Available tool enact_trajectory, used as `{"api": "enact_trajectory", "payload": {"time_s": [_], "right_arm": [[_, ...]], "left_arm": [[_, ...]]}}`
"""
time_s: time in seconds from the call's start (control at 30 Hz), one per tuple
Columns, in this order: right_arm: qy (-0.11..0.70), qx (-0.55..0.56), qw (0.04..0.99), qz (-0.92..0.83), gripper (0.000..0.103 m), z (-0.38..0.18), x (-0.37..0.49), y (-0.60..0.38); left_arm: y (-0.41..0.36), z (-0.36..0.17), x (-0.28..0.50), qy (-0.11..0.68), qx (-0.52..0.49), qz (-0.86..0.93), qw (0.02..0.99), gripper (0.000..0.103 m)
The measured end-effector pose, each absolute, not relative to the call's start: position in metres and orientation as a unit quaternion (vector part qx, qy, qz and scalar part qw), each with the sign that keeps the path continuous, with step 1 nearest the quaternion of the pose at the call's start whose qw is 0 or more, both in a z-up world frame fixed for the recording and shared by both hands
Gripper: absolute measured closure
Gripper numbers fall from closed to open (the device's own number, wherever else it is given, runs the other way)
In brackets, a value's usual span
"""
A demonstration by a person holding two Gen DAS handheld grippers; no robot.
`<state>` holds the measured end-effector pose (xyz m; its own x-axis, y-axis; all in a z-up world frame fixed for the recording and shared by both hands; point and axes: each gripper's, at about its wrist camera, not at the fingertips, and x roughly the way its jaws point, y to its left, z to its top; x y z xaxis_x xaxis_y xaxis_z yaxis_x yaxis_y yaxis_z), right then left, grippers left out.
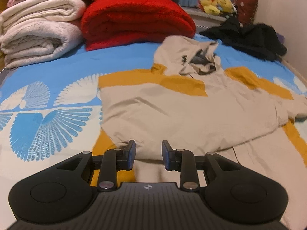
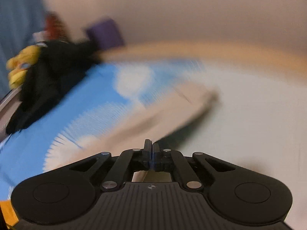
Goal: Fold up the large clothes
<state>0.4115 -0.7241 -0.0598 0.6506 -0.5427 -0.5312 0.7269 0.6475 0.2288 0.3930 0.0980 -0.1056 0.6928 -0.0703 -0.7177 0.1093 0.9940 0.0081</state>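
1. Jacket (image 1: 172, 111), beige with mustard bands, is spread flat on the bed (image 1: 48, 72), hood (image 1: 188, 55) toward the far end; one sleeve (image 1: 268, 88) is laid out to the right.
2. Left tongs (image 1: 148, 155) are held just over the jacket's near hem, jaws parted narrowly, nothing gripped; beige cloth is seen through the gap, pads not pressed on it.
3. Right tongs (image 2: 151, 153) are closed tight. Whether any cloth is pinched cannot be told; the right wrist view is heavily motion-blurred.
4. A beige strip (image 2: 163, 115), probably a jacket sleeve, is seen ahead of the right tongs across the blue-and-white cover; it is too smeared to confirm.
5. Far-left clutter: cream blankets (image 1: 38, 28) stacked folded, red blanket (image 1: 138, 21) just beside them, close to the hood.
6. Far right: black garment (image 1: 249, 36) heaped on the bed near the wall, apart from the jacket's sleeve. It is also seen at the left in the right wrist view (image 2: 48, 80).
7. Yellow plush toys (image 1: 214, 2) are set behind the black heap on a ledge.
8. A purple object (image 2: 105, 34) by the wall is unidentified due to blur.
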Motion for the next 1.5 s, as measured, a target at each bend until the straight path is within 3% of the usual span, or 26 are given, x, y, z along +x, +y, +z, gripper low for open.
{"api": "enact_trajectory", "payload": {"time_s": [0.17,0.27,0.37,0.47,0.57,0.63,0.7,0.87,1.23,1.3,1.37,1.5], "right_arm": [[0.145,0.009,0.964,-0.222,0.103,0.038,0.449,-0.565],[0.122,-0.052,0.989,-0.063,0.103,0.069,0.437,-0.435],[0.138,-0.056,0.983,0.108,0.102,0.063,0.404,-0.315],[0.229,-0.06,0.94,0.245,0.096,0.026,0.376,-0.227],[0.294,-0.091,0.911,0.274,0.091,-0.005,0.34,-0.182],[0.304,-0.096,0.912,0.258,0.087,-0.008,0.312,-0.181],[0.307,-0.067,0.92,0.232,0.074,-0.002,0.291,-0.197],[0.323,0.063,0.936,0.125,0.073,0.005,0.28,-0.26],[0.351,0.25,0.902,0.021,0.069,-0.052,0.319,-0.325],[0.348,0.26,0.901,0.012,0.069,-0.052,0.321,-0.33],[0.346,0.263,0.901,0.001,0.069,-0.053,0.323,-0.335],[0.347,0.286,0.893,-0.021,0.069,-0.05,0.326,-0.348]], "left_arm": [[0.115,-0.089,0.387,0.375,-0.001,-0.043,0.926,0.07],[0.129,-0.081,0.387,0.37,-0.024,-0.033,0.928,0.07],[0.142,-0.073,0.387,0.365,-0.051,-0.027,0.929,0.07],[0.153,-0.069,0.387,0.367,-0.062,-0.024,0.928,0.07],[0.162,-0.066,0.384,0.368,-0.07,-0.024,0.927,0.07],[0.165,-0.065,0.381,0.368,-0.076,-0.026,0.926,0.07],[0.166,-0.064,0.381,0.367,-0.074,-0.027,0.927,0.07],[0.157,-0.07,0.384,0.372,-0.075,-0.028,0.925,0.07],[0.077,-0.101,0.392,0.38,-0.034,-0.114,0.917,0.07],[0.057,-0.109,0.39,0.378,-0.011,-0.132,0.916,0.064],[0.036,-0.115,0.385,0.367,0.017,-0.153,0.917,0.048],[0.0,-0.133,0.383,0.358,0.058,-0.184,0.914,0.027]]}}
